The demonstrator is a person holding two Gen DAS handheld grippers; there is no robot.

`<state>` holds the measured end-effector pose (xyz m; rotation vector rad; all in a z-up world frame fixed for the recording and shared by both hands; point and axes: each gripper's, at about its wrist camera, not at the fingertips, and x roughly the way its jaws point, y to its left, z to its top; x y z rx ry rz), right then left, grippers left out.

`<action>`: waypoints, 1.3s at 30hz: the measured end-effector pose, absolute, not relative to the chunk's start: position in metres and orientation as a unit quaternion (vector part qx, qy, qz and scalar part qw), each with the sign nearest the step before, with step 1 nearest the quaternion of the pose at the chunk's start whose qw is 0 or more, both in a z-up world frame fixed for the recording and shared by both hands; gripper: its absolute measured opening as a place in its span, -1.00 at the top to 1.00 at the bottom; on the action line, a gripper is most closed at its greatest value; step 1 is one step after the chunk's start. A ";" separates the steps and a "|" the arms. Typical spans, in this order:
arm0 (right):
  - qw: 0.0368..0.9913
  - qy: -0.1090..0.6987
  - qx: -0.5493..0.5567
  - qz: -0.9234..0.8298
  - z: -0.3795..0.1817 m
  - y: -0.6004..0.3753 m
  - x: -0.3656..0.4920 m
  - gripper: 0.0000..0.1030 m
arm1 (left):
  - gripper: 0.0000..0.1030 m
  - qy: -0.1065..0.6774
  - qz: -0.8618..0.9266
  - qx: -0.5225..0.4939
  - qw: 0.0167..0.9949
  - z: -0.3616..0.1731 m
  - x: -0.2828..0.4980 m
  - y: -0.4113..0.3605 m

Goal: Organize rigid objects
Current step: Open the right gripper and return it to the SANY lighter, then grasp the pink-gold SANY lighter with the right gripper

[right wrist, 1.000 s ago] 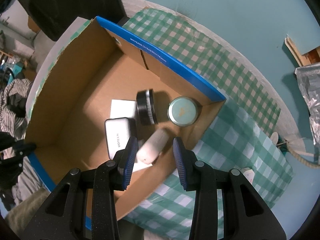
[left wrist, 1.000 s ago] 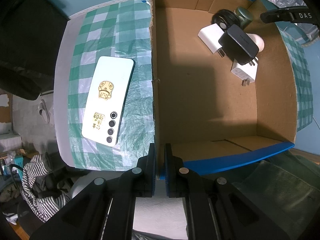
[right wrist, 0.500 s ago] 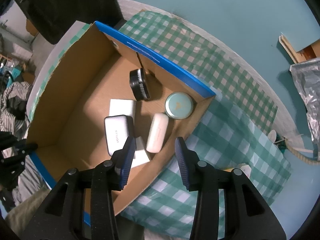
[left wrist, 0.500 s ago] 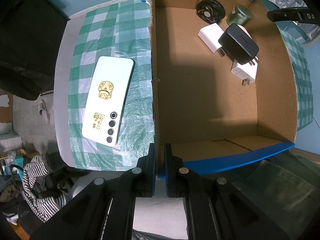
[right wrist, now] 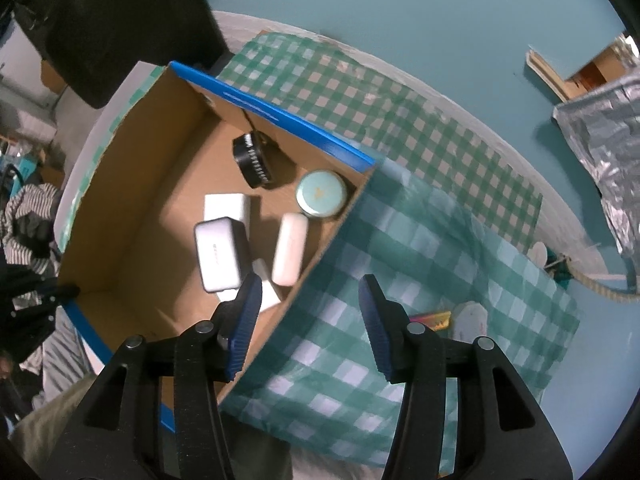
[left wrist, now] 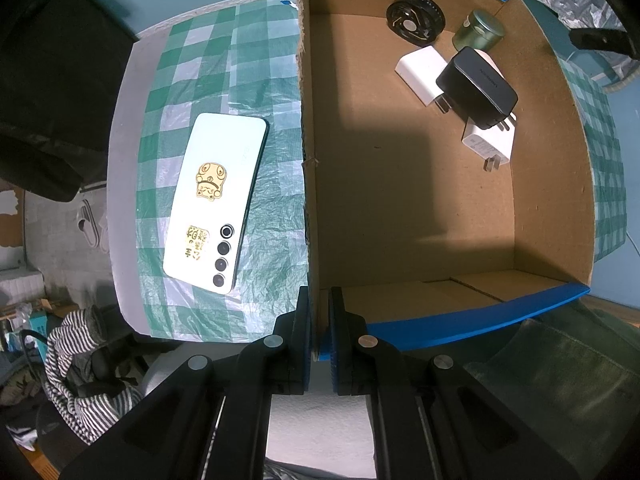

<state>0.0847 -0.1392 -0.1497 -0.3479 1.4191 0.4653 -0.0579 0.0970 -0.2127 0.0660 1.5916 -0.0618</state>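
Green-and-white checked cloth (left wrist: 224, 64) covers the table, with a teal wall behind it. On the cloth sits an open cardboard box (left wrist: 400, 216) with blue edges. The left gripper (left wrist: 319, 320) is clamped tight on the box's near corner wall, one finger inside, one outside. Just beside the box, on the cloth, a white phone (left wrist: 216, 200) lies face down (gold stickers on its back).

Inside the box, all at the far end: a black round brush (right wrist: 252, 158) standing on edge, a green tin (right wrist: 321, 193) in the corner, a white case (right wrist: 289, 249) beside the tin, a black charger (left wrist: 476, 88) lying across two white chargers (left wrist: 420, 70).

The right gripper (right wrist: 310, 322) hangs above the box's side wall, over the cloth edge, its jaws parted and just now widening, with nothing between them. A crumpled silver bag (right wrist: 600, 132) lies off the cloth to the right.
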 end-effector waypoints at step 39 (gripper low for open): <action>0.644 0.745 0.165 -0.052 -0.292 -0.313 0.125 -0.17 | 0.88 0.719 -0.024 0.023 0.694 -0.215 -0.054 0.098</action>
